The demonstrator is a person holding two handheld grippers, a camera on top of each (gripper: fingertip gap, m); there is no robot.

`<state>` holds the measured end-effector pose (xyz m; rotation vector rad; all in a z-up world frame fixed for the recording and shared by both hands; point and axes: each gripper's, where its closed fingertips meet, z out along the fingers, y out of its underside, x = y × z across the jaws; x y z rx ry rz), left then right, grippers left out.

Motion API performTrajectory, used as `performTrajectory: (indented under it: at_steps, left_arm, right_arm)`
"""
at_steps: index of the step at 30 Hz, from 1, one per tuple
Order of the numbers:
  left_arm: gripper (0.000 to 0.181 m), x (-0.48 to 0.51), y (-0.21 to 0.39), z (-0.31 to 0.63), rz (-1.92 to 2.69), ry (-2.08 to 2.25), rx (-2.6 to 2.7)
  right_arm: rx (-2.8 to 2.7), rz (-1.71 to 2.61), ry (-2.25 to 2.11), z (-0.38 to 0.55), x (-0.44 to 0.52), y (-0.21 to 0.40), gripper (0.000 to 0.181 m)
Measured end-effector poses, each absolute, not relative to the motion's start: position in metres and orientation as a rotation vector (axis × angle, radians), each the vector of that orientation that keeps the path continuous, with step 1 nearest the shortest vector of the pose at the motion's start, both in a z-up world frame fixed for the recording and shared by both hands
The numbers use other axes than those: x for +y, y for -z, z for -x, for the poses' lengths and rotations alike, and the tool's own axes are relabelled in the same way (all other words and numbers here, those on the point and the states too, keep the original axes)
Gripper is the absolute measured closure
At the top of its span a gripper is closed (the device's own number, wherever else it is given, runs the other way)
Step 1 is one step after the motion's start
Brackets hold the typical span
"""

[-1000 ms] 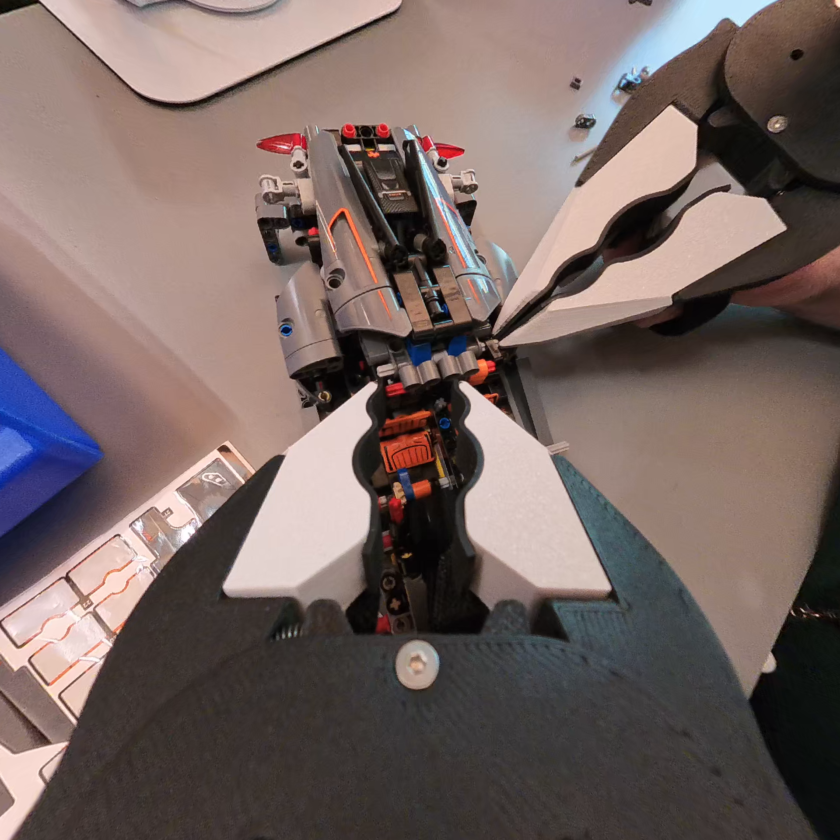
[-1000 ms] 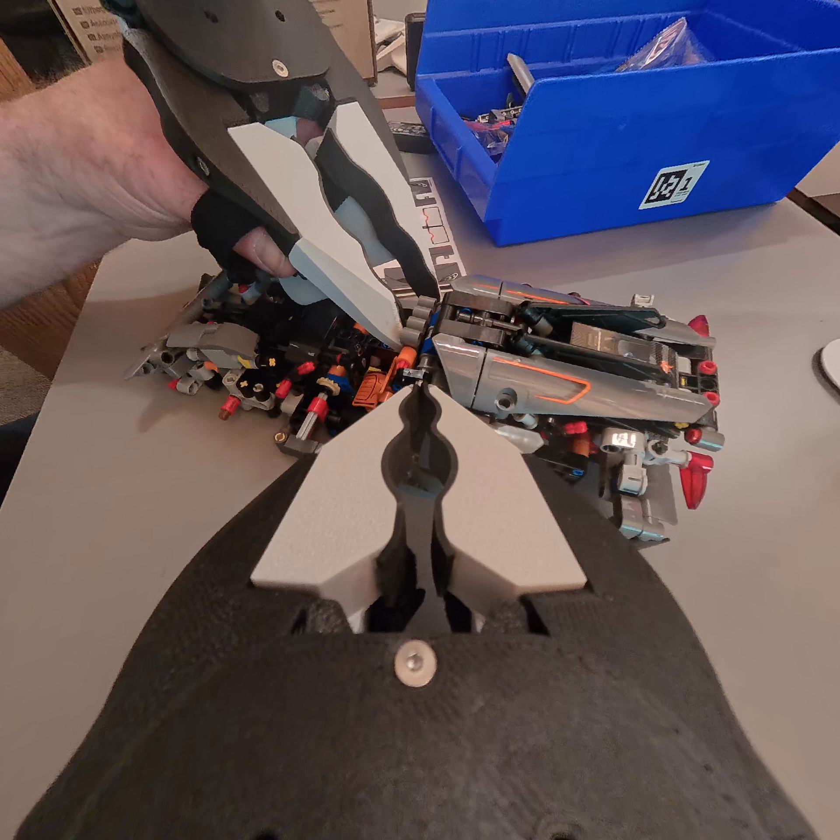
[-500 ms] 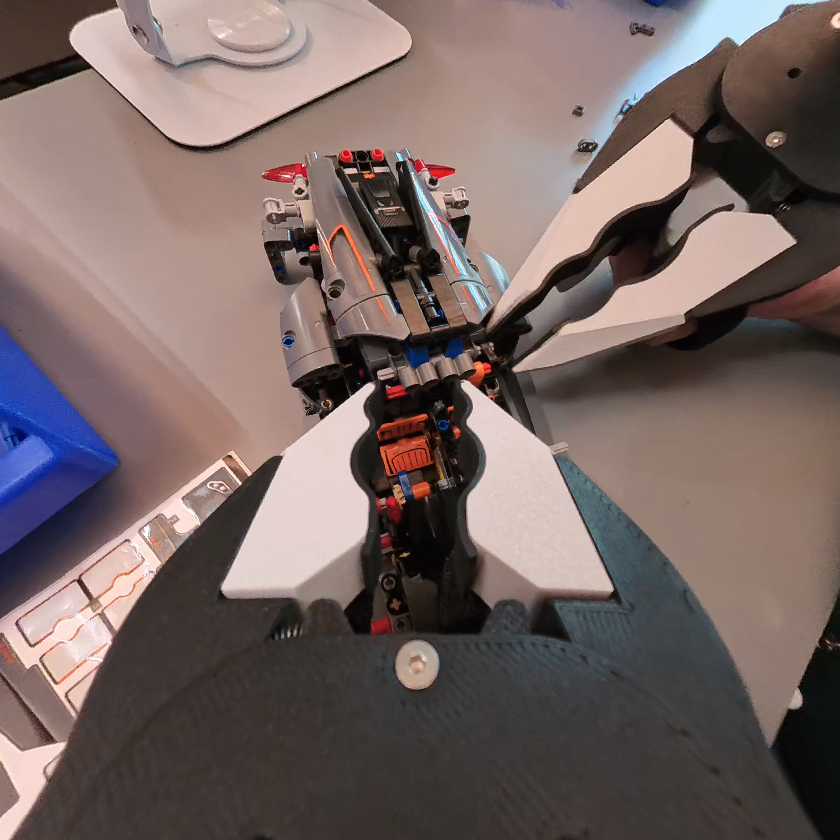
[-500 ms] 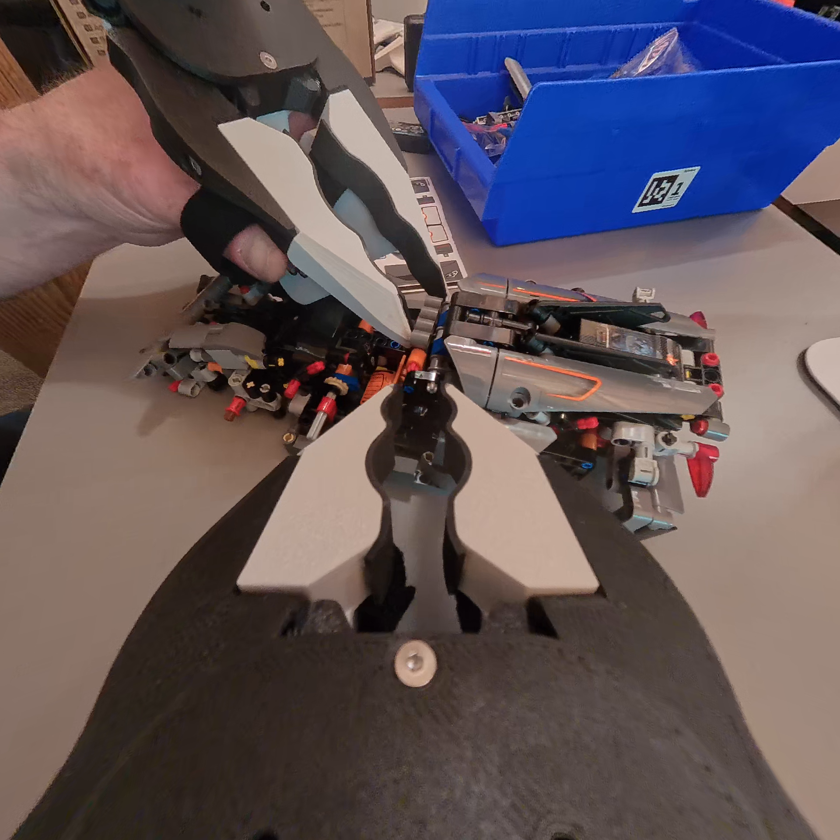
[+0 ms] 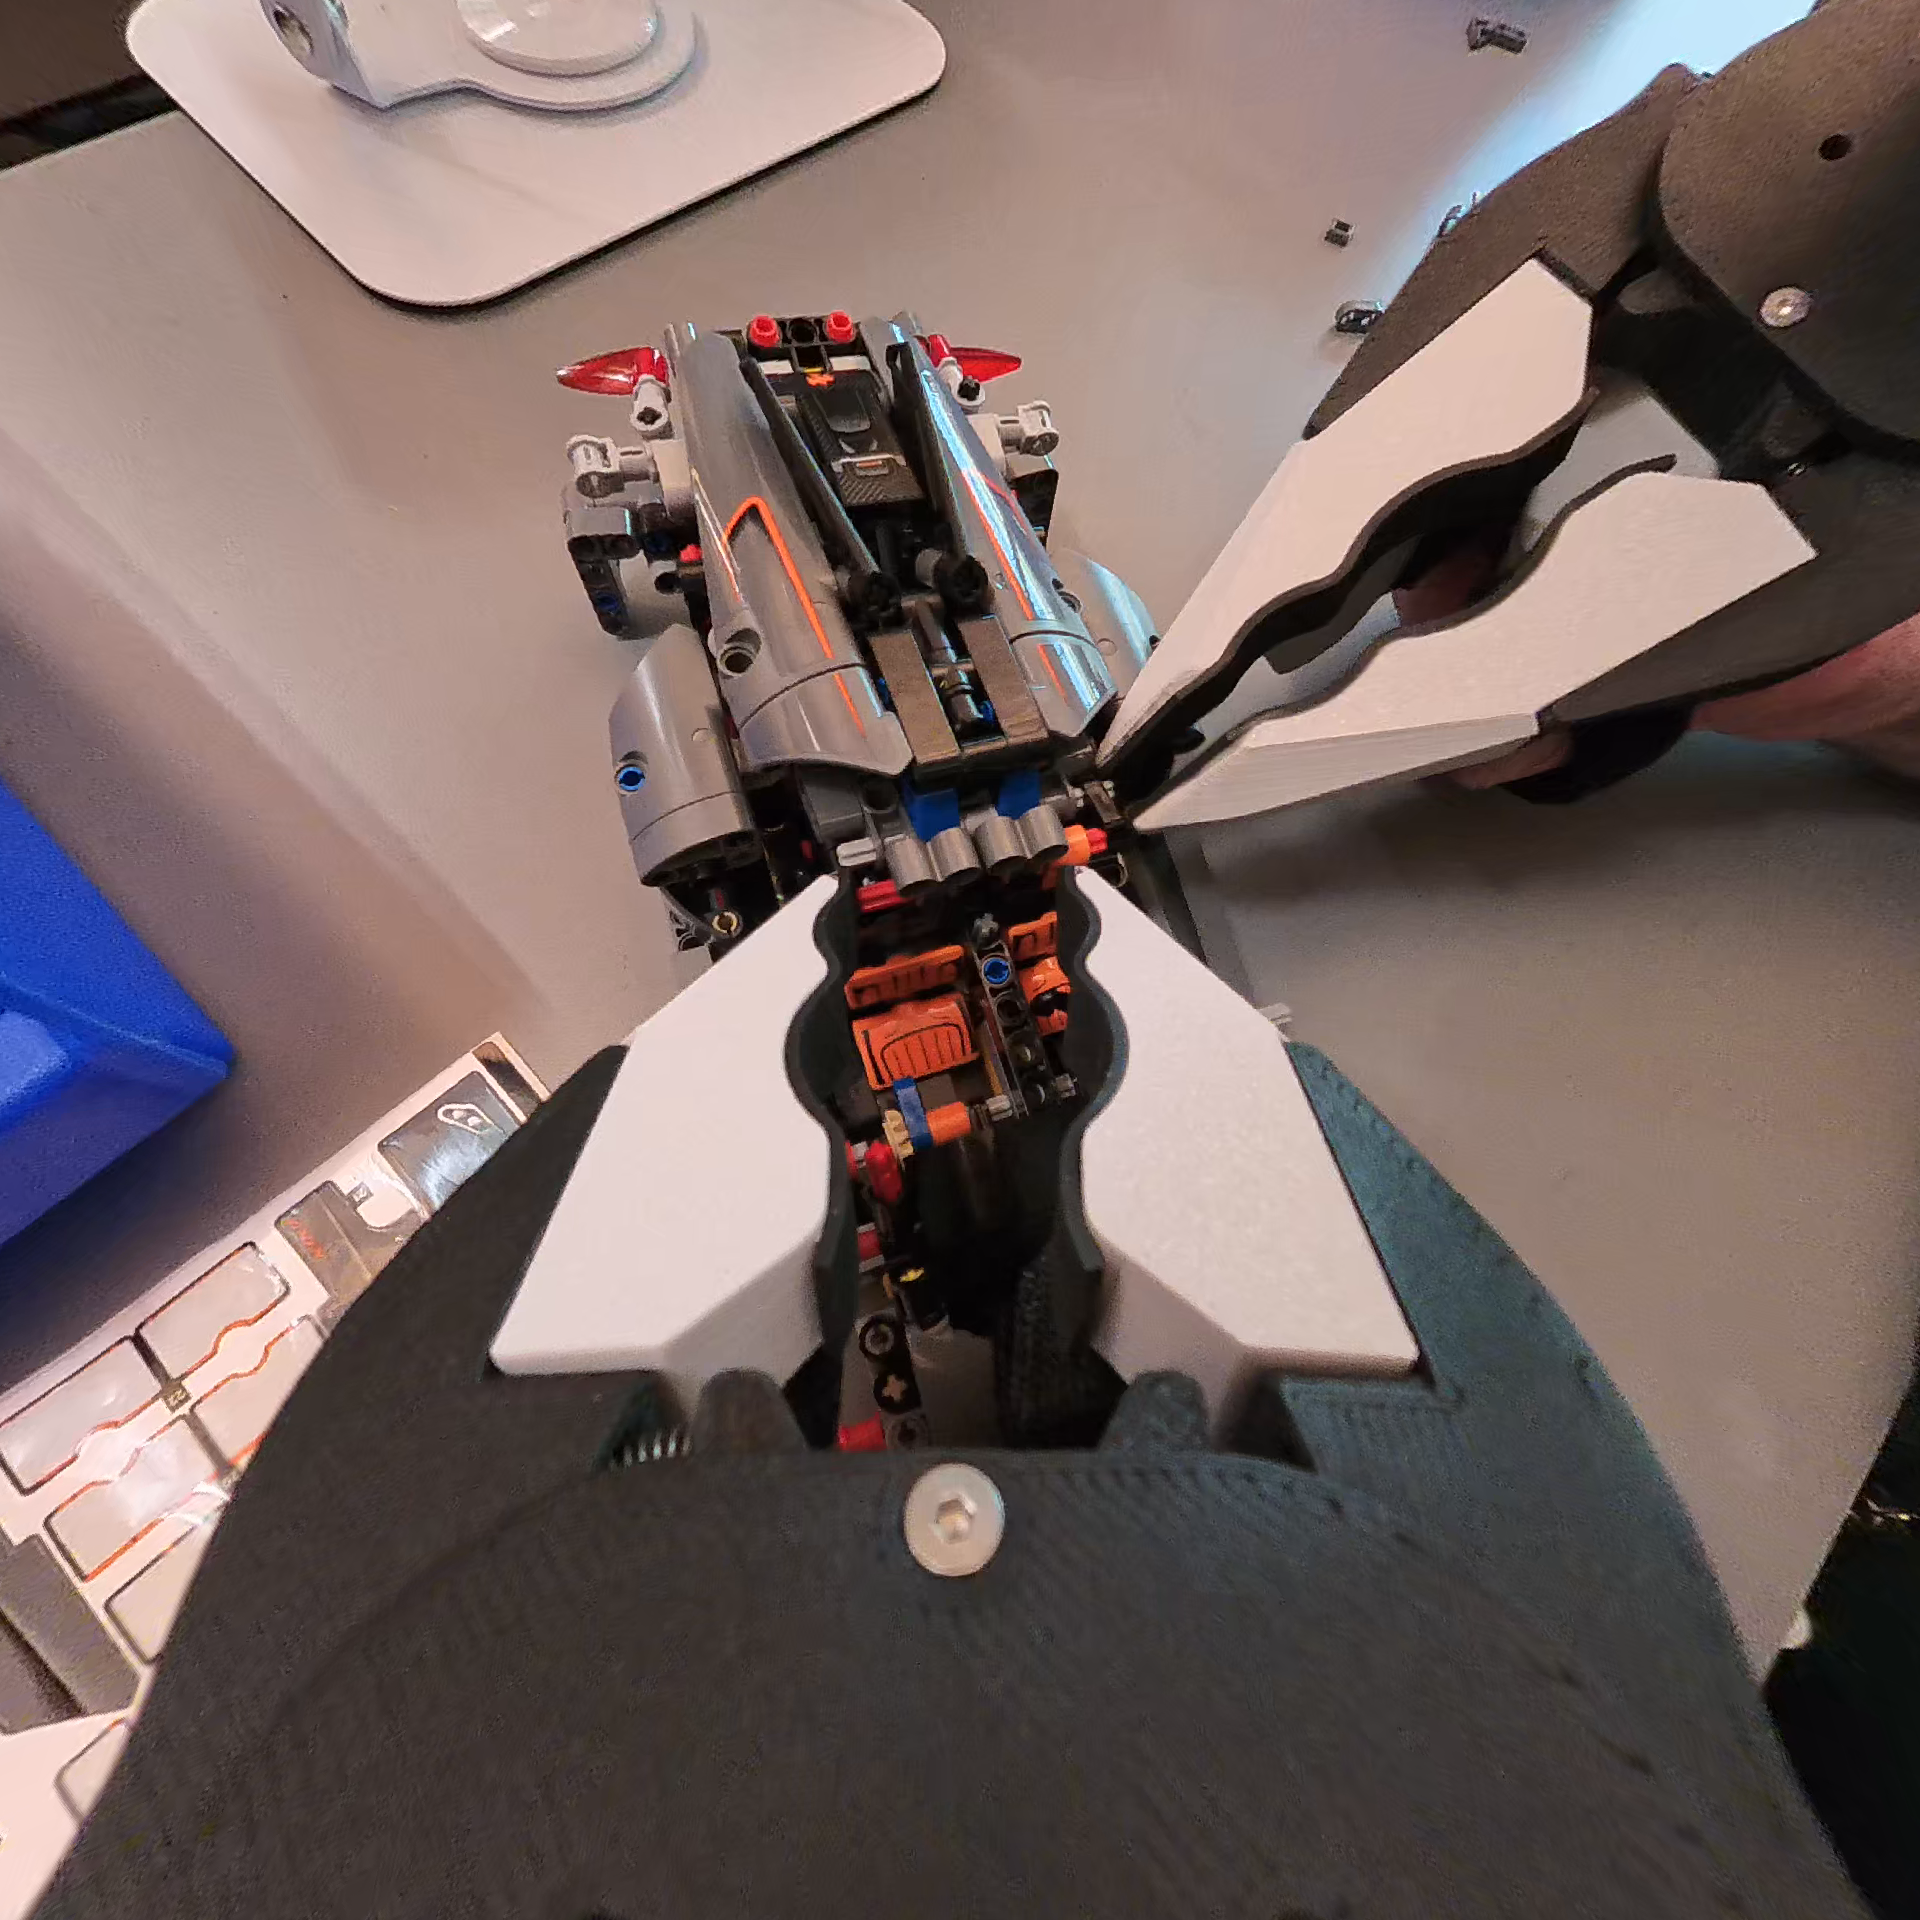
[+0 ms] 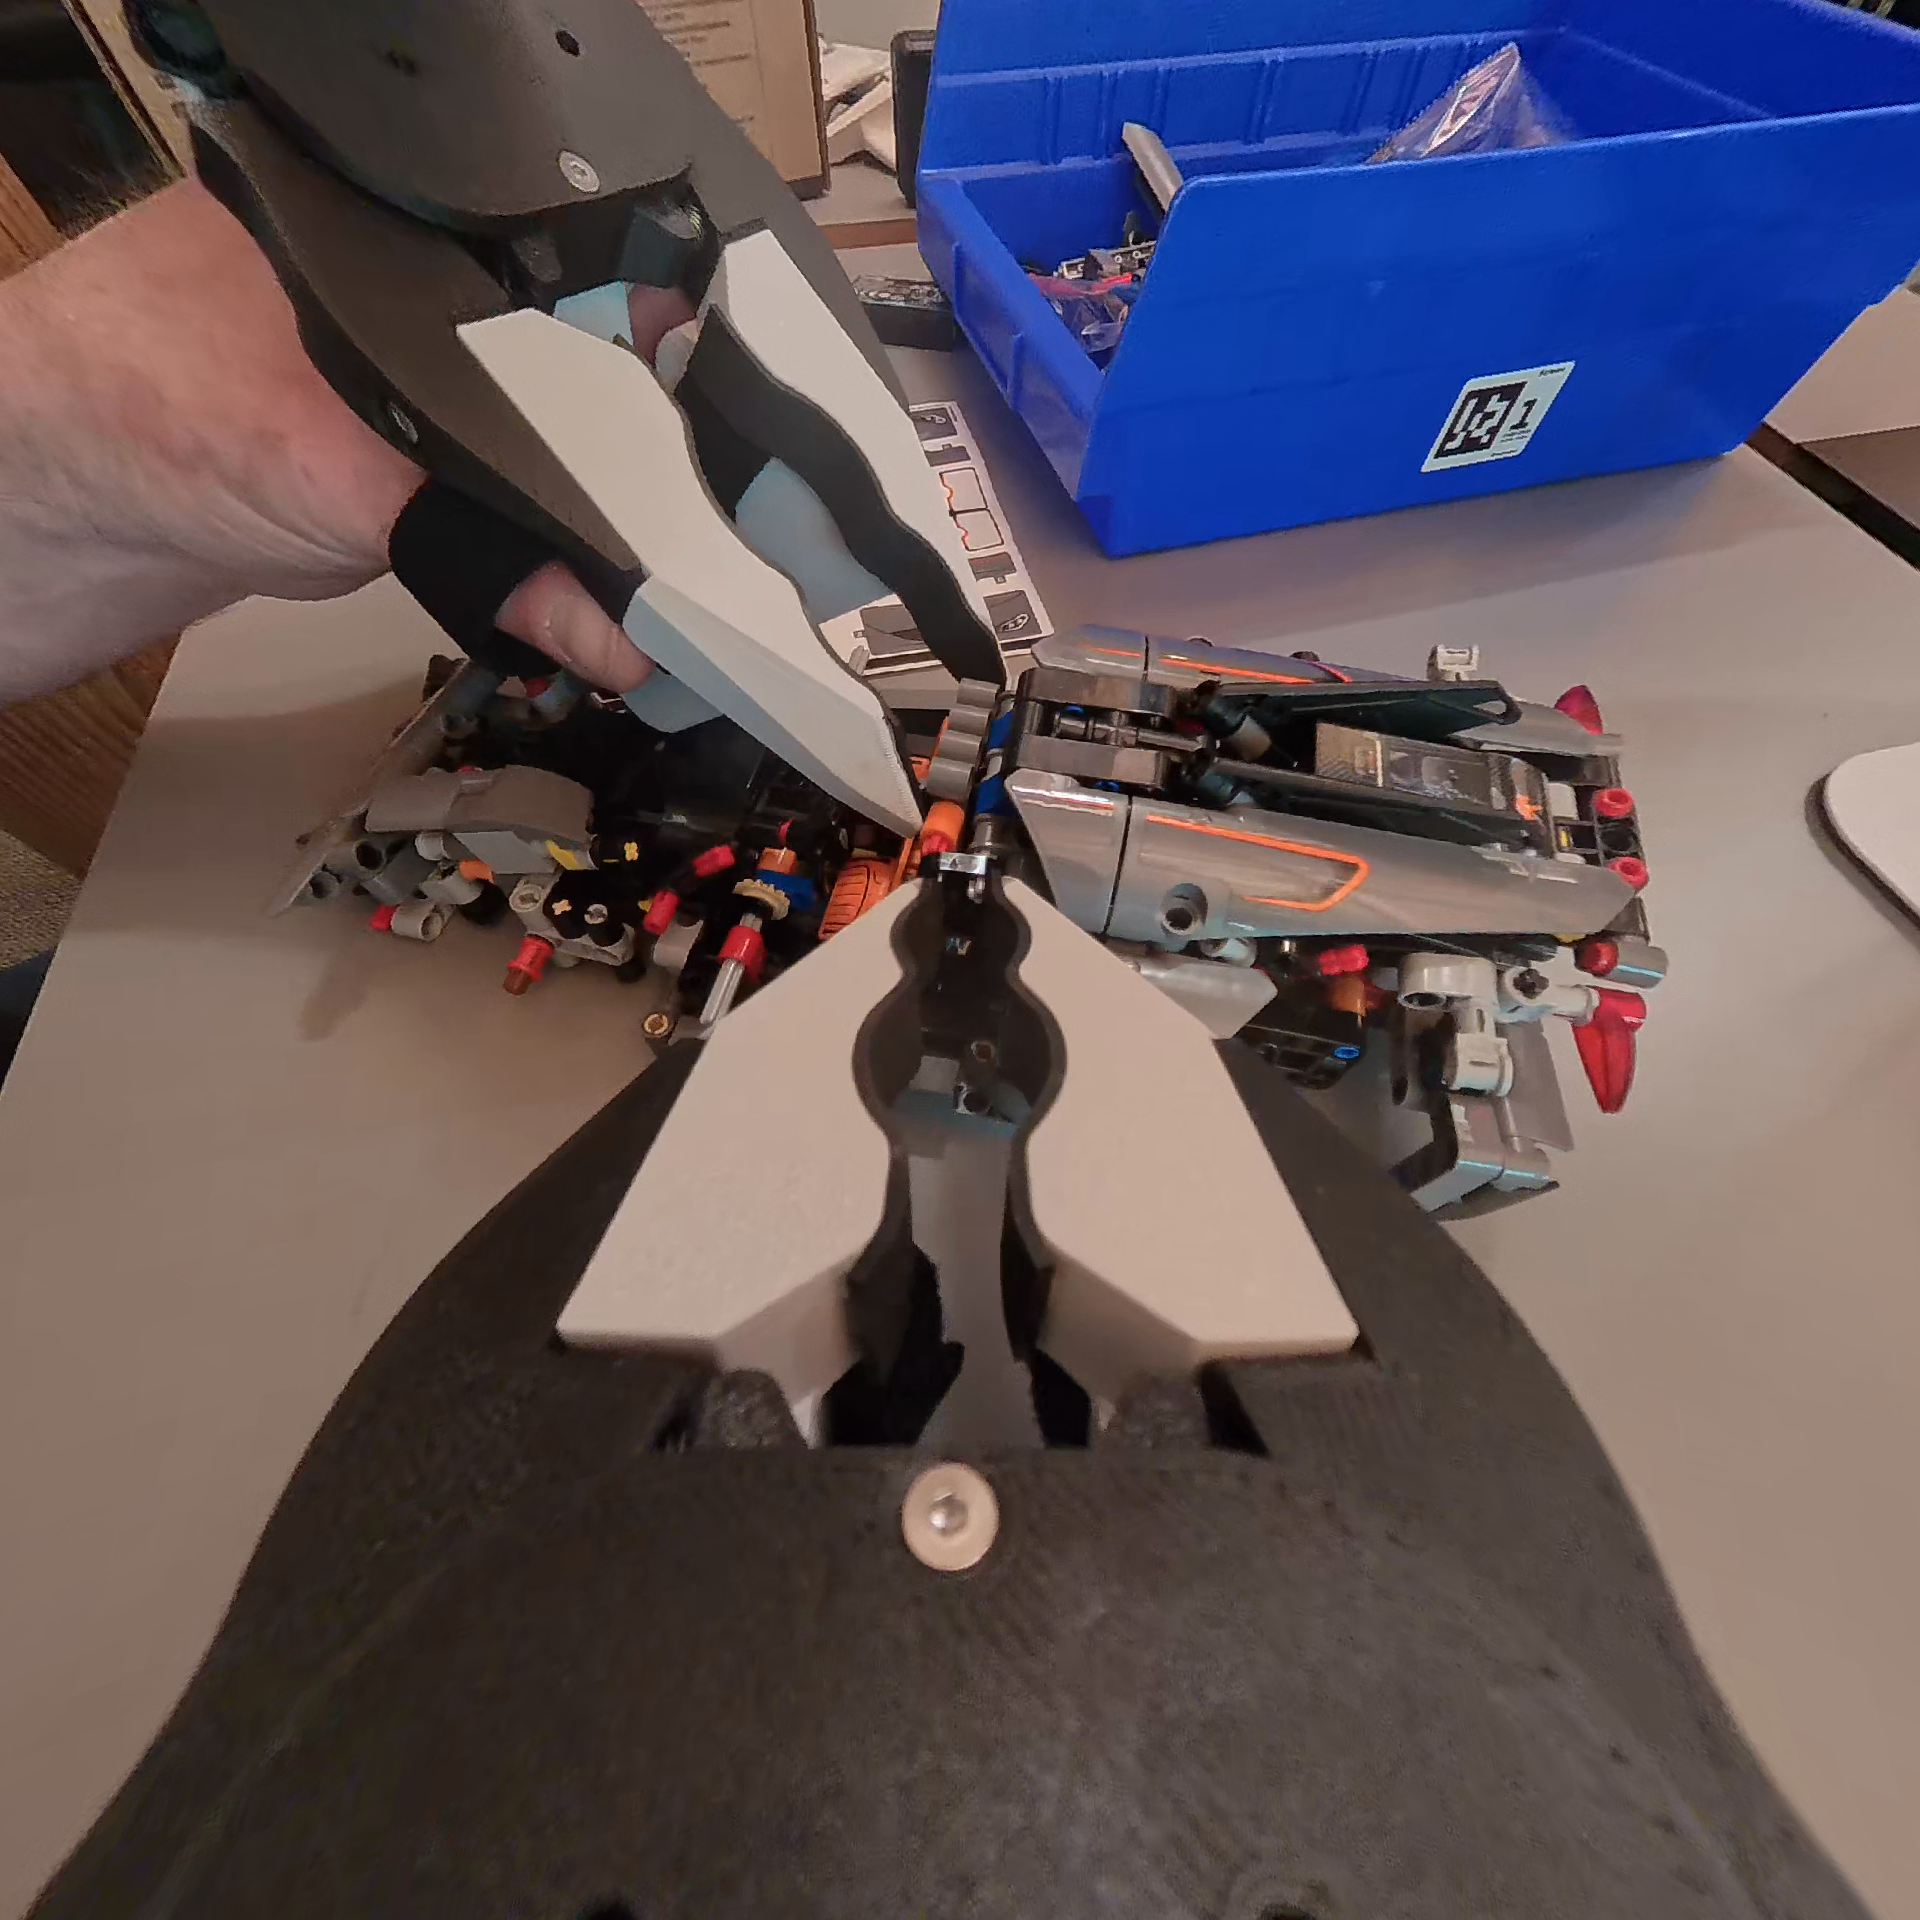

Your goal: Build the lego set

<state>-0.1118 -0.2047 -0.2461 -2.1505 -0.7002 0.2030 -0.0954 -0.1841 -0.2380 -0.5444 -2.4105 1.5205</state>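
A grey, black and orange lego car (image 5: 862, 582) lies on the grey table, its red-tipped end pointing away in the left wrist view. My left gripper (image 5: 956, 894) straddles the open orange and black middle of the car and is shut on it, a finger on each side. In the right wrist view it (image 6: 951, 748) comes down from the upper left onto the car (image 6: 1299, 862). My right gripper (image 6: 961, 883) is at the car's side with its jaws nearly together around a small grey and black part. It also shows in the left wrist view (image 5: 1120, 787).
A blue bin (image 6: 1351, 364) with loose parts and bags stands behind the car. A sticker sheet (image 5: 208, 1330) lies by the left gripper. A white stand base (image 5: 520, 156) sits beyond the car's far end. Small loose pieces (image 5: 1340, 234) lie at the far right. My left and right fingertips are right by each other.
My right gripper was shut at the car's side, opened wide, and has now closed most of the way on a small part there. The left gripper kept its hold on the car.
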Motion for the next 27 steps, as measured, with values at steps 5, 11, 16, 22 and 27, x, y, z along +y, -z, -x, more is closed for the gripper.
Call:
performTrajectory:
  at_steps: [5, 11, 16, 22, 27]
  left_arm:
    - [0.146, -0.203, 0.247, 0.114, 2.134, -0.183, -0.730]
    - [0.145, -0.195, 0.247, 0.118, 2.103, -0.213, -0.830]
    - [0.141, -0.180, 0.245, 0.118, 2.010, -0.231, -0.985]
    - [0.137, -0.169, 0.243, 0.118, 1.913, -0.204, -1.080]
    - [0.135, -0.168, 0.243, 0.119, 1.895, -0.219, -1.104]
  right_arm:
    - [-2.414, 0.559, -1.533, 0.096, -0.184, 0.238, 0.169]
    - [-2.354, 0.586, -1.426, 0.103, -0.177, 0.238, 0.163]
    - [-2.326, 0.687, -1.417, 0.112, -0.163, 0.239, 0.163]
    - [-2.293, 0.766, -1.443, 0.120, -0.153, 0.239, 0.169]
    - [-2.297, 0.759, -1.427, 0.122, -0.152, 0.240, 0.170]
